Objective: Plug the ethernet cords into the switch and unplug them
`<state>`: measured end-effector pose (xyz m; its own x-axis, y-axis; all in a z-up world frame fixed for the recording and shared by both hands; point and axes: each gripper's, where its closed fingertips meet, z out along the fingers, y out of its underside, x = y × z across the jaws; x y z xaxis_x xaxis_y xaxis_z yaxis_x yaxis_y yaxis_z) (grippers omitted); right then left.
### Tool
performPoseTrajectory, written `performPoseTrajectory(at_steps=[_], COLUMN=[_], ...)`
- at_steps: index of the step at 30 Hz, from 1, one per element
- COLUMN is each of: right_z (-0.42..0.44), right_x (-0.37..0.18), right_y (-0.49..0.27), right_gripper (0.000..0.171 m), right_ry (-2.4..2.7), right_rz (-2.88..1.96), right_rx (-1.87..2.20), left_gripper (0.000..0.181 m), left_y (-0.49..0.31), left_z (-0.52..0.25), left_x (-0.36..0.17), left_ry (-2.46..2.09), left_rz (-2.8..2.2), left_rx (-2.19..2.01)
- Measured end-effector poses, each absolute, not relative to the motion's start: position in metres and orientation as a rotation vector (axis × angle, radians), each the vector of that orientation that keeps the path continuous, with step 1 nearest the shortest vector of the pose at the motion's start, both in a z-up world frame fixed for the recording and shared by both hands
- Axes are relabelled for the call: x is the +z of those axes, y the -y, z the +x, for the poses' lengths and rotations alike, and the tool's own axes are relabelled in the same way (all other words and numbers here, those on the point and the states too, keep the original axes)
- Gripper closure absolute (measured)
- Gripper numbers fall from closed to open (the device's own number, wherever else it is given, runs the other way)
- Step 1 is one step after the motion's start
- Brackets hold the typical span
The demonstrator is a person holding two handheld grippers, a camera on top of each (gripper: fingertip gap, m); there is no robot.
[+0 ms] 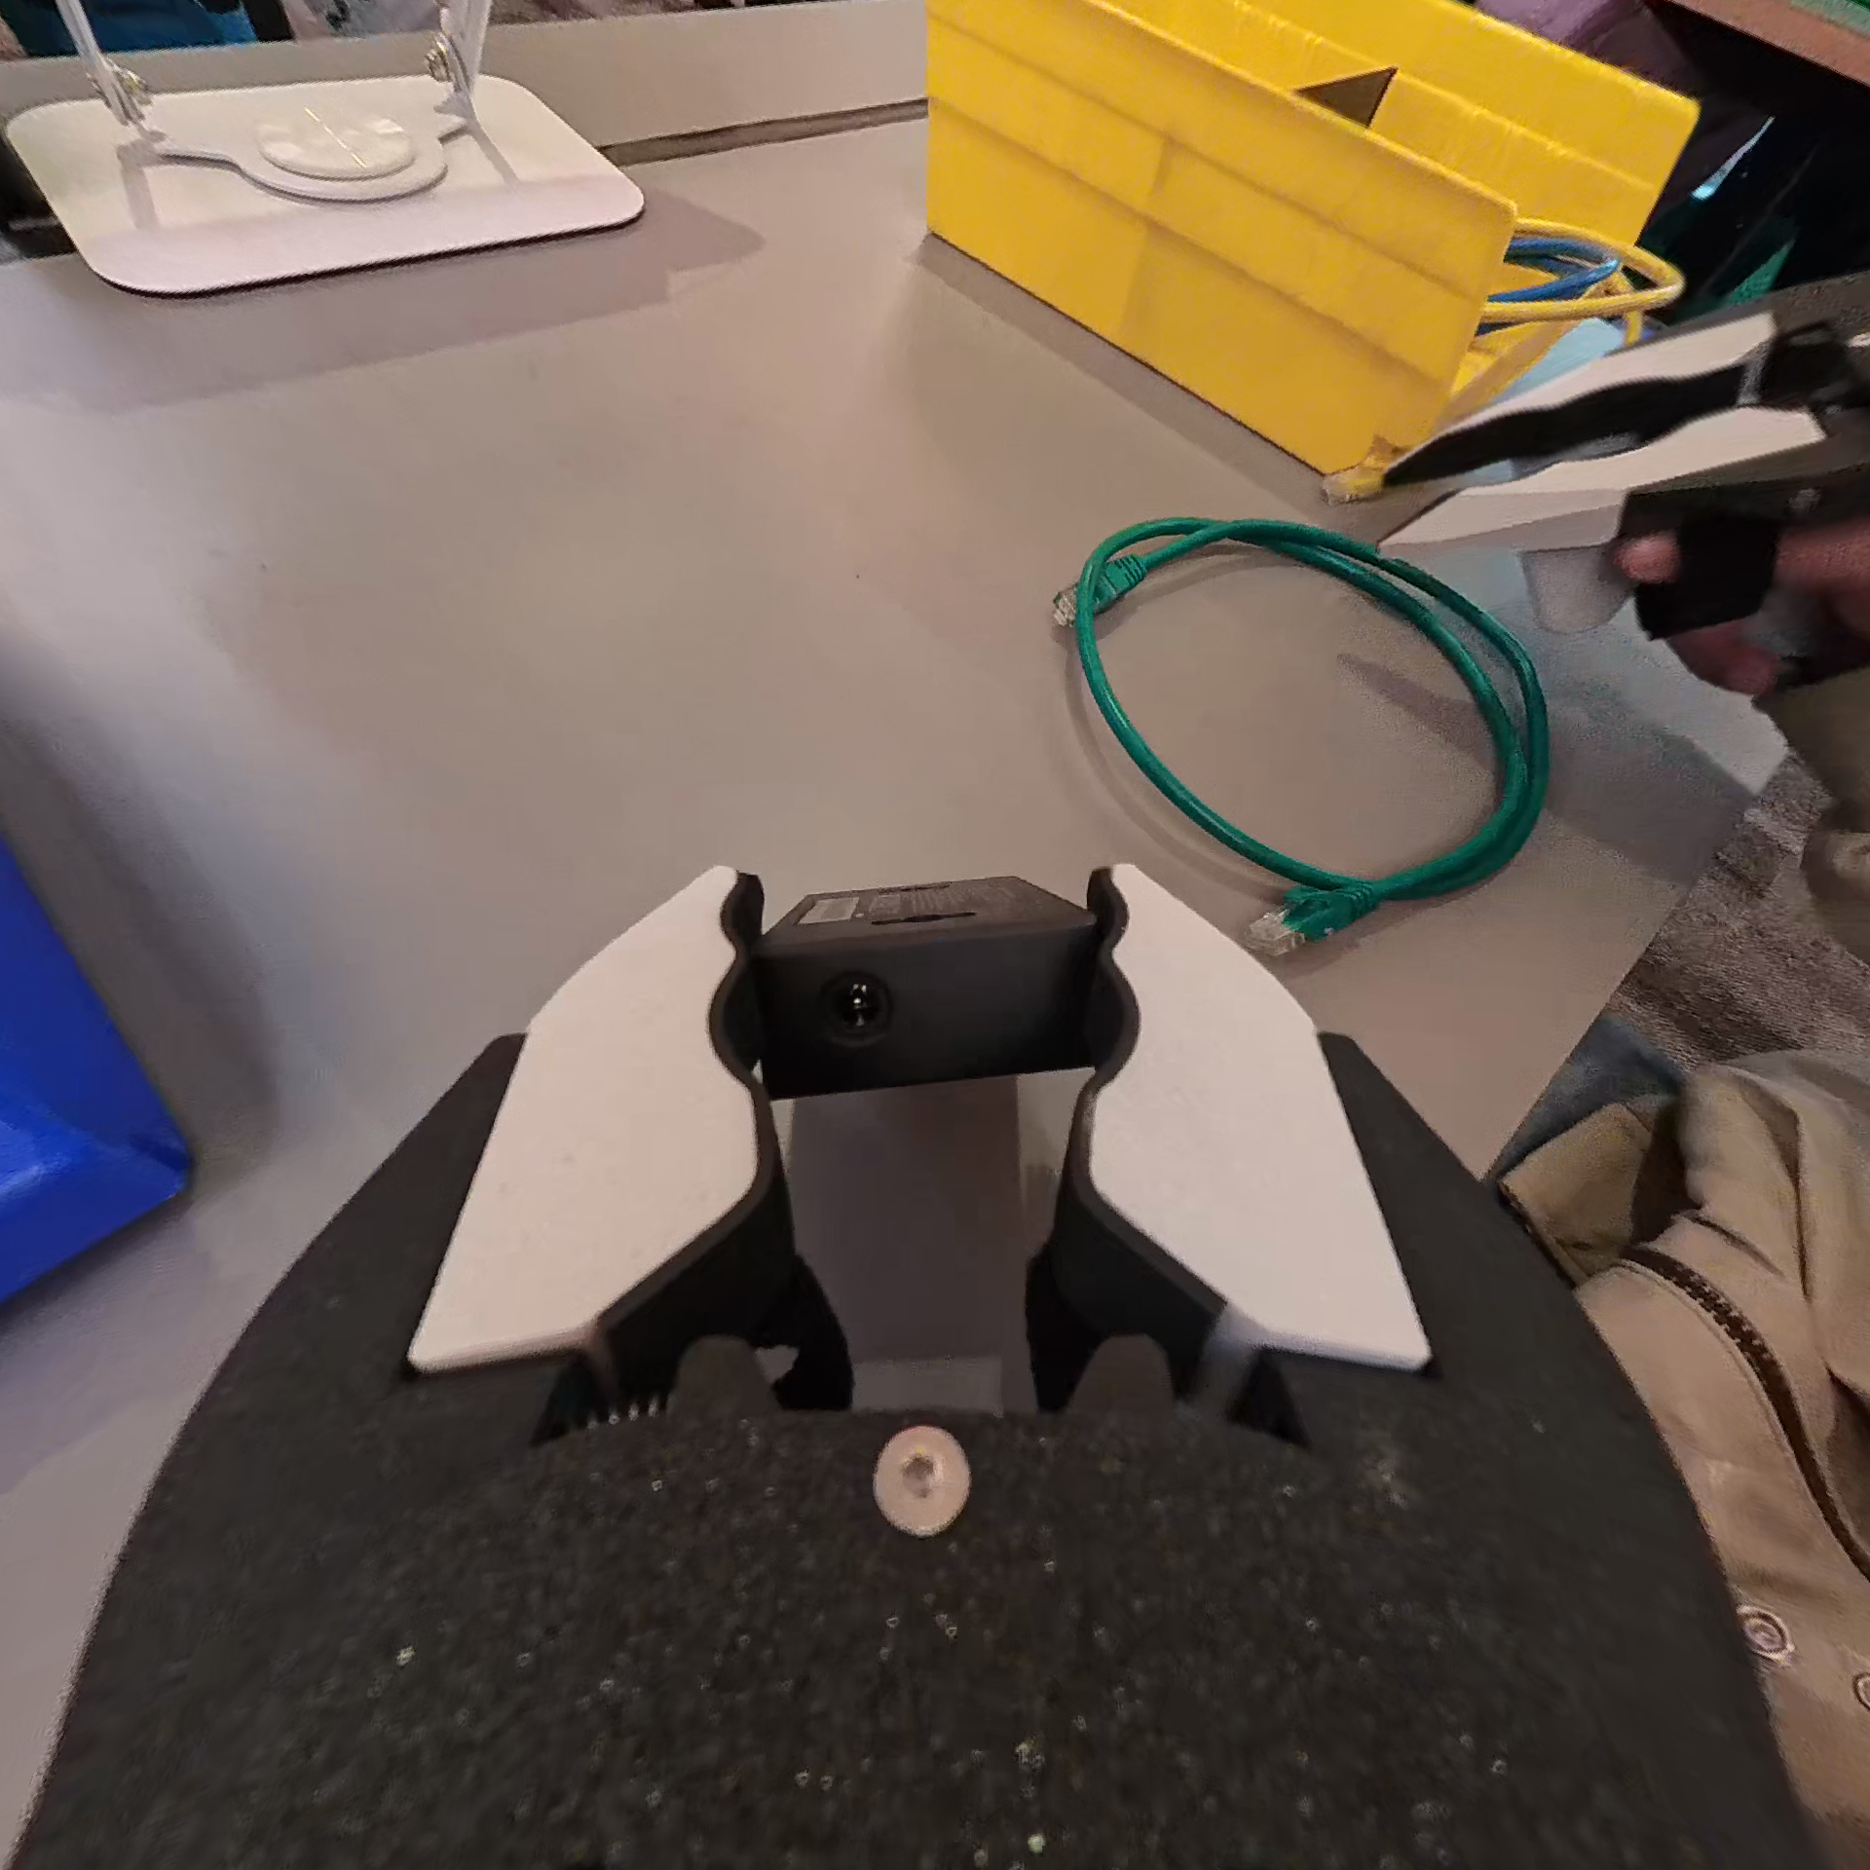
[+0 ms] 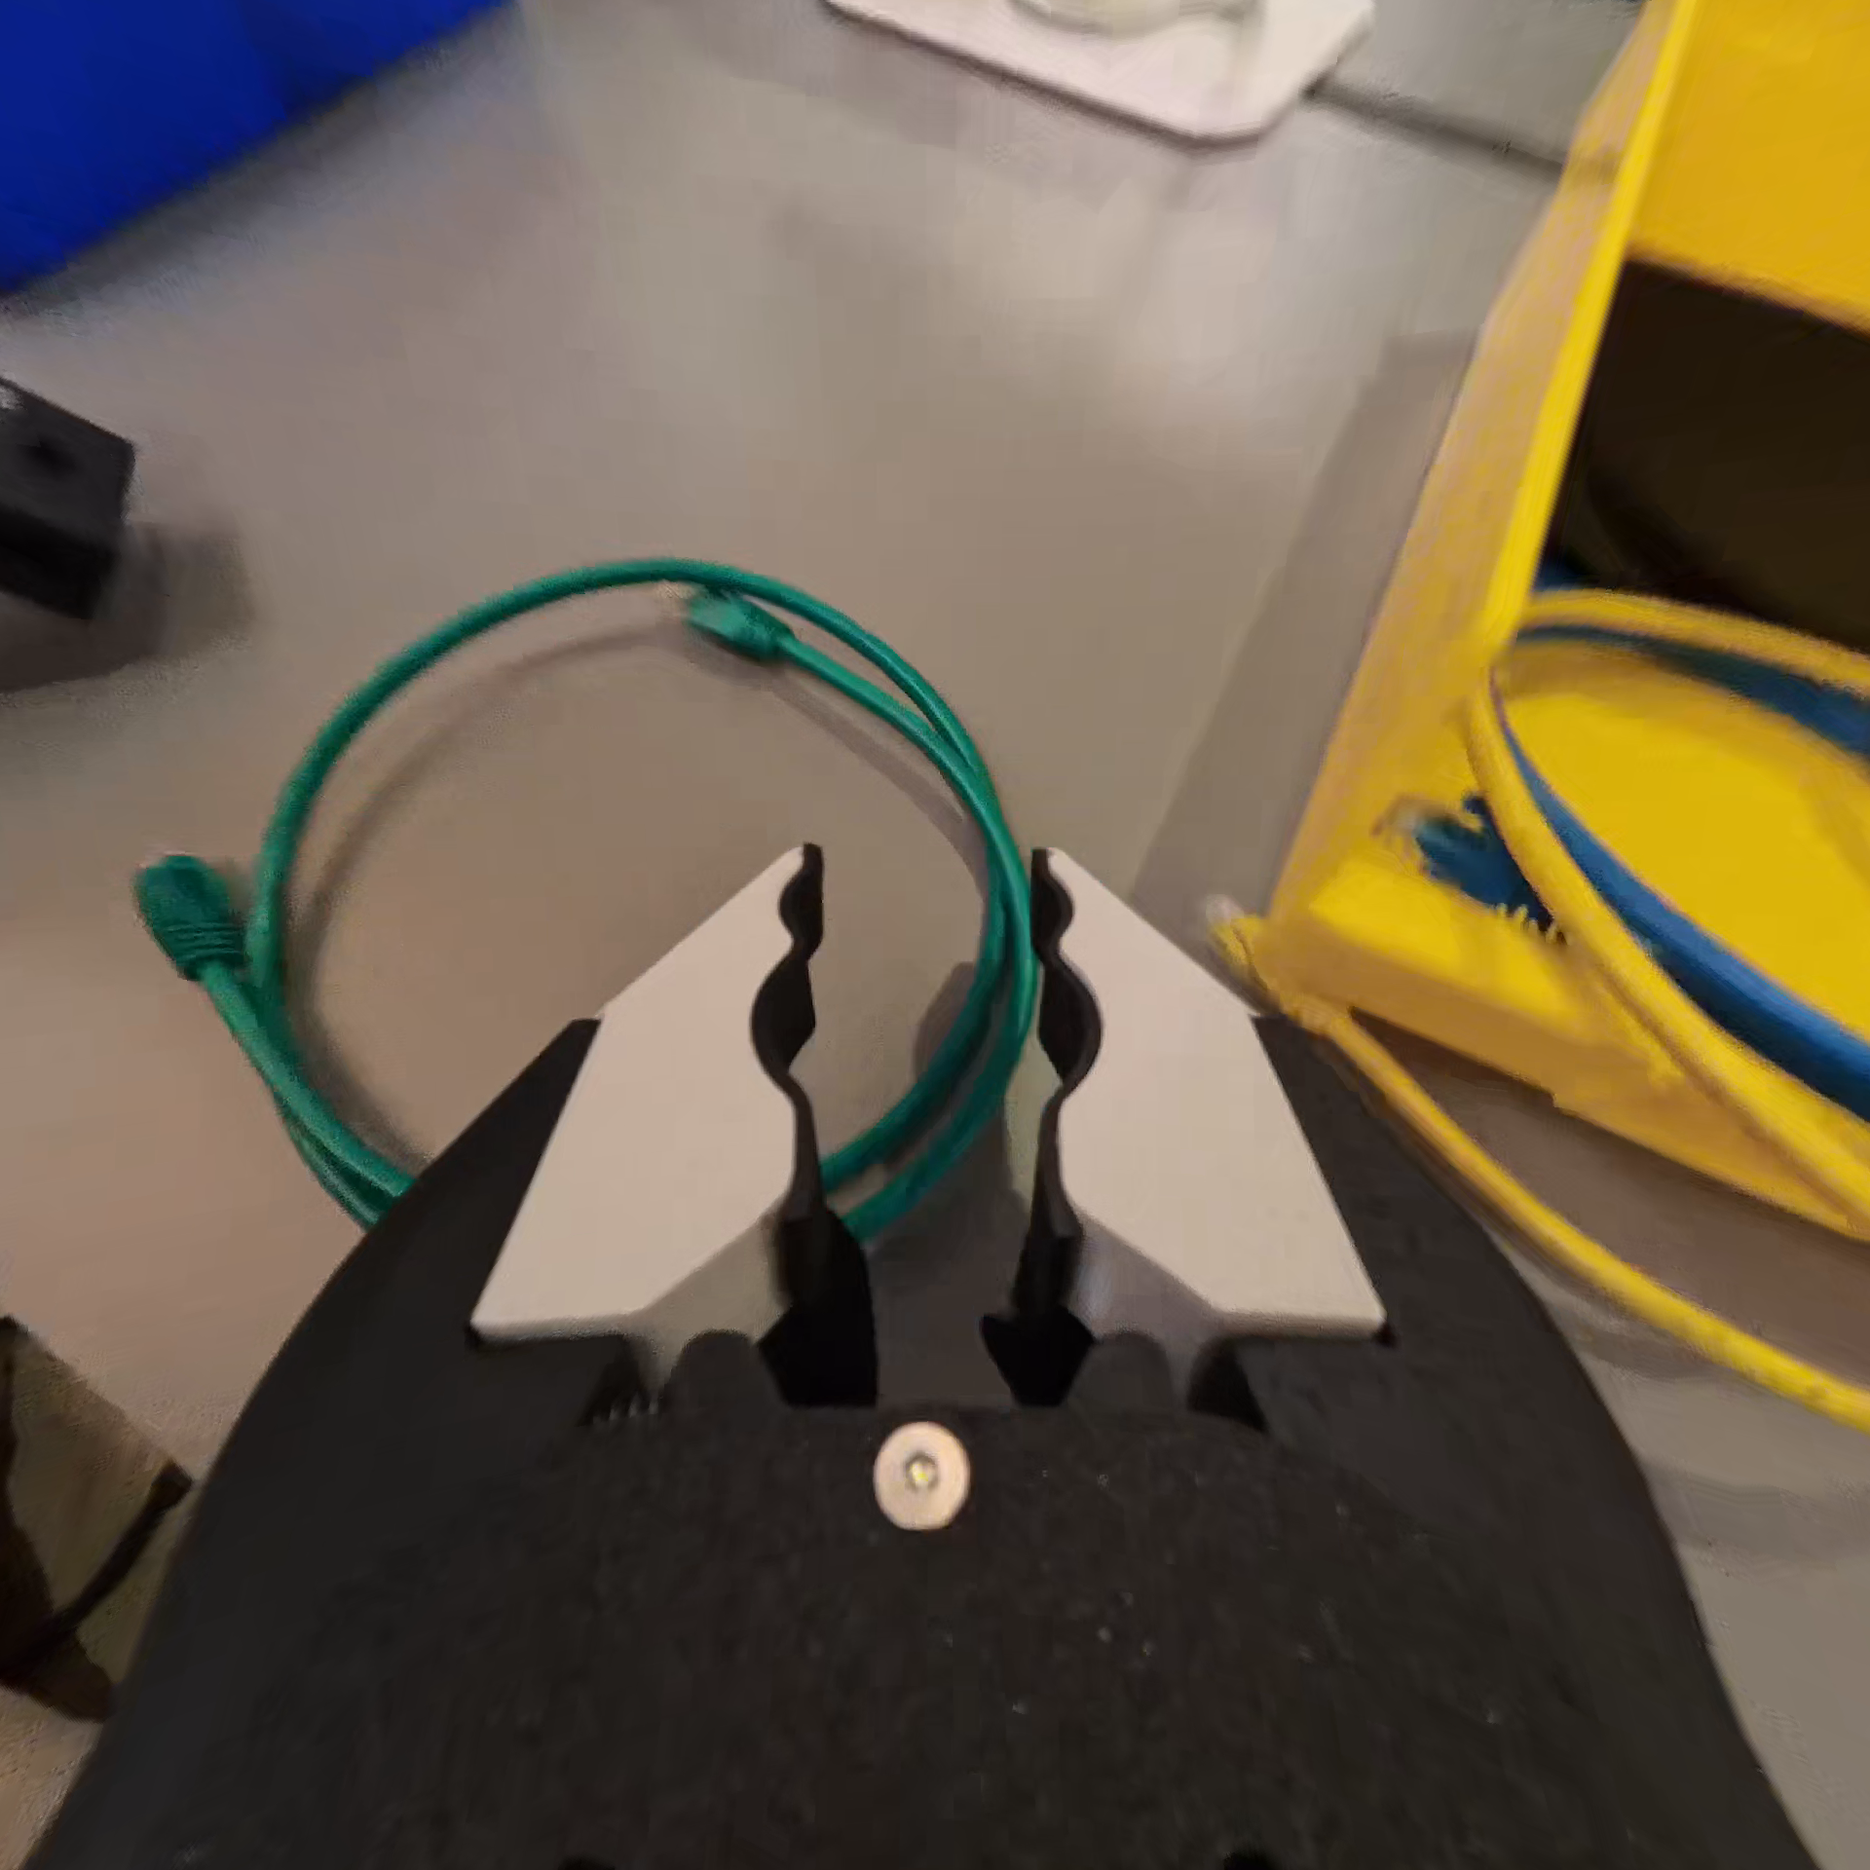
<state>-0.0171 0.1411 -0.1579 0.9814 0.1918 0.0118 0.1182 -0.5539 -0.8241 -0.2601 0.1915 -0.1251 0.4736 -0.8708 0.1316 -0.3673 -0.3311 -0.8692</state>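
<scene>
Switch (image 1: 926,987), a small black box, sits clamped between the two fingers of the left hand-held gripper (image 1: 923,976), its near face showing a round socket and its top bearing a label; it is held above the grey counter (image 1: 607,567). Green ethernet cord (image 1: 1346,708) lies coiled in a loop on the counter to the right of the switch, apart from it, with both plugs free: one at the far left of the loop, one at the near edge close to the counter's rim. In the right wrist view the same green cord (image 2: 567,810) lies just ahead of and partly under the right hand-held gripper (image 2: 923,860), whose fingers stand spread with a clear gap and nothing between them; the loop passes beneath the gap, and contact cannot be told. In the left wrist view the right hand-held gripper (image 1: 1518,445) appears at the right edge, above the cord. Yellow bin (image 1: 1214,233) stands on the counter beyond the cord, with blue and yellow cords (image 2: 1579,860) coiled inside; one yellow cord (image 2: 1498,1194) trails out over the counter. White stand (image 1: 324,192) rests at the far left, and a blue bin (image 1: 71,1093) is at the left edge.
</scene>
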Motion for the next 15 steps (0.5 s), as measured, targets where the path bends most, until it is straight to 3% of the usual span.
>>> performPoseTrajectory(at_steps=[5,7,9,15], right_z=[-0.006,-0.006,-0.007,-0.018], right_x=[-0.189,-0.192,-0.192,-0.146], right_y=[-0.144,-0.144,-0.141,-0.139], right_gripper=[0.132,0.159,0.162,0.167], right_ry=[0.17,0.114,0.189,0.248], right_rz=[-2.278,-2.303,-2.315,-2.232], right_rx=[0.128,0.188,0.184,0.163], left_gripper=[0.12,0.12,0.12,0.12], left_y=[-0.186,-0.183,-0.182,-0.181], left_z=[-0.253,-0.251,-0.251,-0.255], left_x=[-0.131,-0.131,-0.131,-0.124], left_ry=[-1.066,-1.075,-1.077,-1.06], left_rz=[-1.92,-1.917,-1.916,-1.909], left_rx=[-0.809,-0.817,-0.825,-0.858])
